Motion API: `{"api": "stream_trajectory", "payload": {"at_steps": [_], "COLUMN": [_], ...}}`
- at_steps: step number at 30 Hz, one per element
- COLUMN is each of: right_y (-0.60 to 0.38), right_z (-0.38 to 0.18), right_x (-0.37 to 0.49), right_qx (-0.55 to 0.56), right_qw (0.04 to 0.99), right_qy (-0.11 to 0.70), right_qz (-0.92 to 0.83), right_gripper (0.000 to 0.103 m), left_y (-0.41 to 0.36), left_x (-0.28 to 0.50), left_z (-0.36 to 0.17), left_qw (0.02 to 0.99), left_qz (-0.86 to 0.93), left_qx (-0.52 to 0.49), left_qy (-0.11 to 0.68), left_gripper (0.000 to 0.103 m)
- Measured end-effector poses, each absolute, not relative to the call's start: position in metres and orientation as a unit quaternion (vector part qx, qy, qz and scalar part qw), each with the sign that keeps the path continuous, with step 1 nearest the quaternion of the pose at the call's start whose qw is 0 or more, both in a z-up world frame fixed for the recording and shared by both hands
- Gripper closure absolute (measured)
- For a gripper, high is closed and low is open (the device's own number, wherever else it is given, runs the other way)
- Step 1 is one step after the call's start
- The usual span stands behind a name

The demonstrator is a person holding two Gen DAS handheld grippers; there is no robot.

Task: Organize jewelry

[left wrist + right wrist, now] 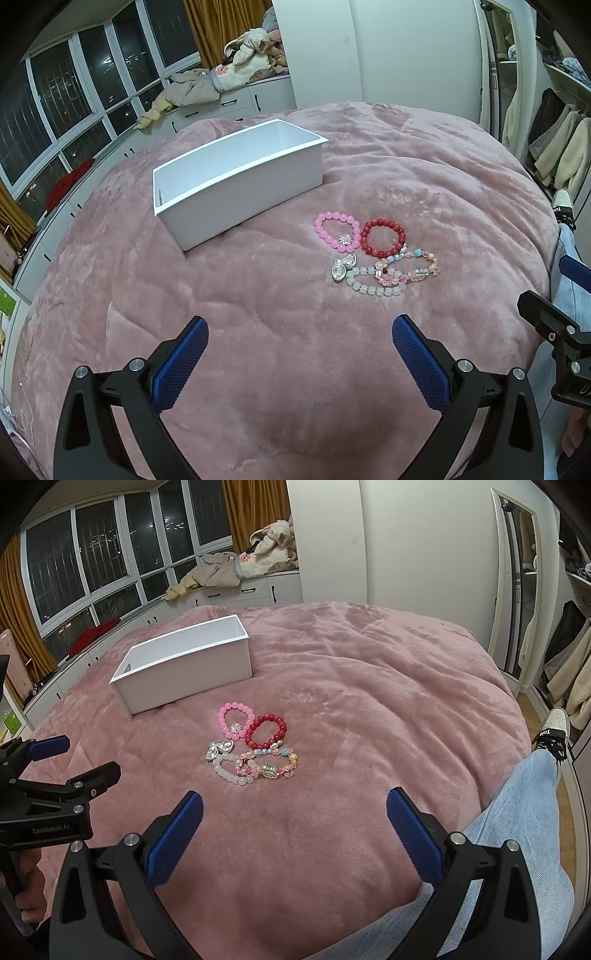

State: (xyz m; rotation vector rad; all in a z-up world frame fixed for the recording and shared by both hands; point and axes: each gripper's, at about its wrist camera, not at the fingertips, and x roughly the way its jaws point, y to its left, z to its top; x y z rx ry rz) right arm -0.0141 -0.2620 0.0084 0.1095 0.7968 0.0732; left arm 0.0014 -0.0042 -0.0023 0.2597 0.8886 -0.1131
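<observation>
Hovering spread wide and empty, both tools, left tool (299,328) and right tool (294,801), face 4 beaded bracelets (255,747) mid-frame on the pink plush bed (369,686); white rectangular plastic box (184,664) beyond, upper left; right tool looks nearer.

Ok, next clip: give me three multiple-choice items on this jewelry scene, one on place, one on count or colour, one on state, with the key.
1. Where do the bracelets lie relative to the white box?
A. Inside it
B. On the pink blanket, in front of it
C. On the floor

2. How many bead bracelets are there?
A. Two
B. Four
C. Six

3. What state are the two claws in?
A. Both open, holding nothing
B. Left shut on a bracelet
C. Both shut

Key:
1 B: the cluster rests on the blanket, apart from the box.
2 B: pink bracelet, red bracelet, white bracelet and multicoloured bracelet.
3 A: left claw and right claw show wide gaps with only blanket between the fingers.
</observation>
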Motion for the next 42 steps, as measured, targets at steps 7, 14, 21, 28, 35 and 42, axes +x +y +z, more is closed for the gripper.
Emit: {"api": "stream_trajectory", "payload": {"at_steps": [7,14,21,28,35,42], "right_y": [-0.262,-0.262,-0.262,-0.261,-0.262,-0.262], "right_z": [0.008,0.008,0.007,0.008,0.008,0.008], "right_x": [-0.014,-0.014,-0.014,-0.014,-0.014,-0.014], "right_qx": [0.054,0.054,0.055,0.055,0.056,0.055], "right_qw": [0.919,0.919,0.919,0.919,0.918,0.918], "right_qy": [0.388,0.388,0.388,0.390,0.391,0.390], "right_qz": [0.035,0.036,0.036,0.036,0.036,0.036], "right_gripper": [0.004,0.005,0.005,0.005,0.005,0.005], "left_y": [-0.005,-0.004,-0.006,-0.002,-0.001,0.001], "left_x": [0.002,0.005,0.005,0.010,0.003,0.001], "left_z": [-0.002,0.000,0.000,0.004,0.009,0.008], "left_qw": [0.893,0.893,0.893,0.892,0.894,0.894], "left_qz": [-0.054,-0.054,-0.056,-0.053,-0.055,-0.055], "left_qx": [0.125,0.126,0.127,0.123,0.124,0.123], "left_qy": [0.428,0.429,0.428,0.431,0.427,0.427], "left_gripper": [0.002,0.002,0.002,0.002,0.002,0.002]}}
